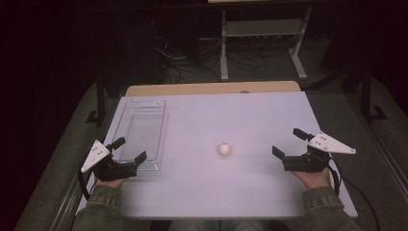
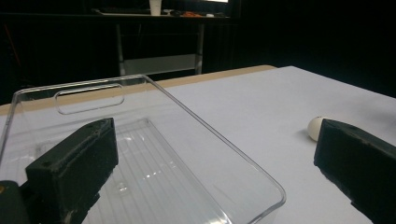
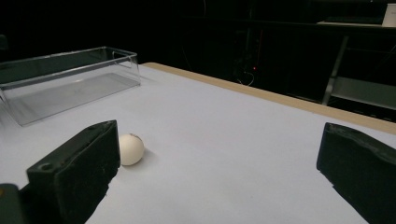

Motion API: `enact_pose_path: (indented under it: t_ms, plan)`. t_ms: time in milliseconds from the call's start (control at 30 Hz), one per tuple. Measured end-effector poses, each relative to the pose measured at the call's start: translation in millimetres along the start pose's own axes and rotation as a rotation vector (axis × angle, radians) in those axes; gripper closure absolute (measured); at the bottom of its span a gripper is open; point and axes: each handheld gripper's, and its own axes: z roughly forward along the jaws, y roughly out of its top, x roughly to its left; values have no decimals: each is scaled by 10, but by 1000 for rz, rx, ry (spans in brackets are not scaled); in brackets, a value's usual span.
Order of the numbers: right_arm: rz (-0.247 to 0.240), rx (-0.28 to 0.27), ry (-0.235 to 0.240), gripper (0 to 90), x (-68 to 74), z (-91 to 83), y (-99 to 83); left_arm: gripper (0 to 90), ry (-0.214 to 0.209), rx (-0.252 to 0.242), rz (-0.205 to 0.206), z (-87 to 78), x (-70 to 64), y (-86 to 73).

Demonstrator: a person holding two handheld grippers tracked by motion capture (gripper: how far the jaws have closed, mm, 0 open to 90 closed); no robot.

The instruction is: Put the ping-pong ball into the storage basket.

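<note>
This looks like a lab or test room: a plain white desk (image 1: 250, 192) stands alone in a dark space, with tangled cables (image 1: 185, 57) on the floor beyond its far edge and a bare metal-framed bench (image 1: 262, 29) behind.

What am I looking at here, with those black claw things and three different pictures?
There is no robot: a person at a table holds a hand tool in each hand. Each tool ends in black tongs that open and close. The high view looks down from above; the left tongs show at its left and the right tongs at its right. The other two pictures come from small cameras riding on the tools, so each looks out between its own two black jaws.

On the white tabletop lie a small white ball and a clear plastic tray, which looks empty. The left tongs sit at the tray's near end; the right tongs are near the ball, apart from it. Both tongs stand open and hold nothing.
</note>
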Motion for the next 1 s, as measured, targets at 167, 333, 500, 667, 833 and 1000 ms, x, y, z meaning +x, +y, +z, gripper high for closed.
enact_pose_path:
  t_ms: [167,333,500,667,833,1000]
  plan:
    - [16,-9,2,0,-16,-11,-7,0,-2,7,-1,-1,-6,2]
    - [37,-19,6,0,-32,-28,-11,0,-4,24,-3,7,-14,-17]
    - [36,-19,3,0,-29,-29,-10,0,-1,32,-3,11,-15,-18]
    - [36,-15,-1,0,-33,-30,-23,0,3,48,-7,31,-16,-9]
    - [43,-16,-8,0,-45,-40,-33,0,-7,77,9,81,-51,0]
    - [44,-19,-16,0,-52,-51,-36,0,-7,130,31,157,-73,45]
